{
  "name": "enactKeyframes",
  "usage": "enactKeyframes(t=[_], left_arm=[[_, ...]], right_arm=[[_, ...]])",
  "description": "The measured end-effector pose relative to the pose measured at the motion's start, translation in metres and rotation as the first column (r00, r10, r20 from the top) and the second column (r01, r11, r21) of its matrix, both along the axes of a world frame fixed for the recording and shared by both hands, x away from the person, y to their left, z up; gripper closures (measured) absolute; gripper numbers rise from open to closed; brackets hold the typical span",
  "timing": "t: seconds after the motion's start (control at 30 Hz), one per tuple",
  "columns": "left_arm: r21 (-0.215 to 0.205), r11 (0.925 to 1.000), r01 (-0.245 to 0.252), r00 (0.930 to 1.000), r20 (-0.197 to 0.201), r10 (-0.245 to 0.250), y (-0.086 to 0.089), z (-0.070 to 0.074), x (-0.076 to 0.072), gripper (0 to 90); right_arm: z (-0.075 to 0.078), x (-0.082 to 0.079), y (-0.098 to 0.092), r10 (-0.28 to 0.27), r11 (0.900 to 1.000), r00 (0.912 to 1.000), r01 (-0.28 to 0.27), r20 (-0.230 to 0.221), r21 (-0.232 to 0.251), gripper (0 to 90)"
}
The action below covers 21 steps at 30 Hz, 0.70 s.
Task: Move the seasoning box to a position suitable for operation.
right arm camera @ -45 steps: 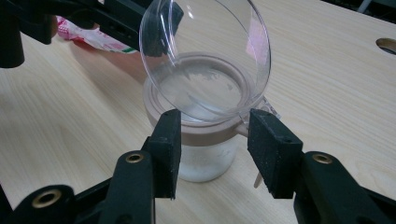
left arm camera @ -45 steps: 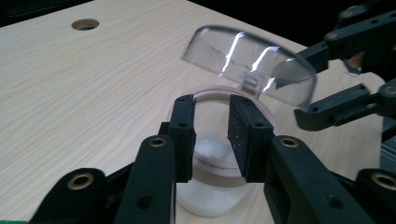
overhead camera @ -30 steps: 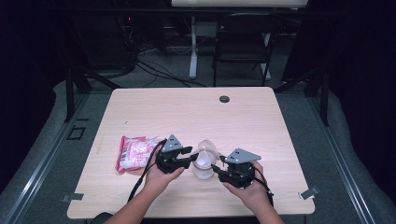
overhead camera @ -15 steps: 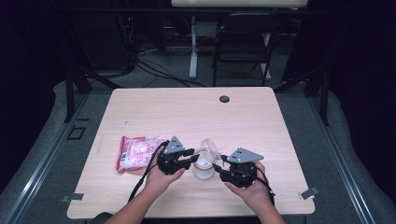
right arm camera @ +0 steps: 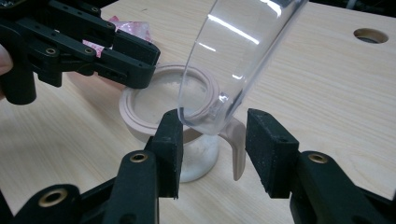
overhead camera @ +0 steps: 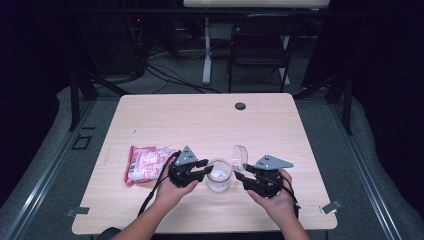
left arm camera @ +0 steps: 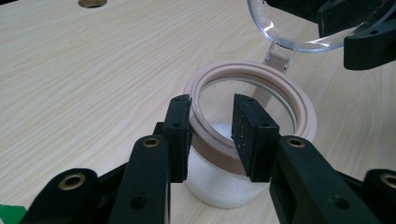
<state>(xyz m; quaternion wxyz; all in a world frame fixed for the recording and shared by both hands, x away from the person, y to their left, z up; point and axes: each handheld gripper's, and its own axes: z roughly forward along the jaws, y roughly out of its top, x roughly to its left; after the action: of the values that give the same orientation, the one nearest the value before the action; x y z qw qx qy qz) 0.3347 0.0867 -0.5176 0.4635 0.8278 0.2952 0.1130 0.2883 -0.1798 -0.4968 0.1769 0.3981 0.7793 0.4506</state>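
A small clear jar (overhead camera: 219,176) with a beige rim (left arm camera: 280,93) and white powder inside stands near the table's front edge. Its clear hinged lid (overhead camera: 240,156) stands raised on the right side. My left gripper (overhead camera: 206,171) has been closing and now grips the near rim, one pad (left arm camera: 180,135) outside and the other inside the mouth. My right gripper (right arm camera: 212,140) has just been closing around the lid (right arm camera: 238,60). The lid's lower edge lies between its jaws, beside the left pad (right arm camera: 170,149), with a gap to the right pad.
A pink packet (overhead camera: 147,162) lies left of the left hand. A round cable hole (overhead camera: 240,106) sits near the table's far edge. A folding chair (overhead camera: 260,45) and cables lie on the floor beyond the table.
The left gripper's jaws have narrowed onto the jar's rim. The right gripper has edged slightly toward the raised lid. The jar and packet have stayed put.
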Motion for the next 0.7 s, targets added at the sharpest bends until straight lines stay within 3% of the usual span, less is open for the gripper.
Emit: enactKeyframes(t=[0.5, 0.7], left_arm=[[0.006, 0.9999, -0.011, 0.9999, 0.008, 0.011, 0.0002, 0.0002, 0.0001, 65.1], [-0.031, 0.9994, -0.012, 0.9999, 0.006, 0.012, 0.0039, 0.0038, -0.0004, 62.1]], right_arm=[[-0.0022, -0.001, 0.0049, -0.003, 1.0, 1.0, 0.003, -0.005, -0.021, 63.9], [-0.0028, 0.0004, 0.0033, -0.01, 1.0, 0.9999, 0.01, -0.007, -0.019, 66.4]])
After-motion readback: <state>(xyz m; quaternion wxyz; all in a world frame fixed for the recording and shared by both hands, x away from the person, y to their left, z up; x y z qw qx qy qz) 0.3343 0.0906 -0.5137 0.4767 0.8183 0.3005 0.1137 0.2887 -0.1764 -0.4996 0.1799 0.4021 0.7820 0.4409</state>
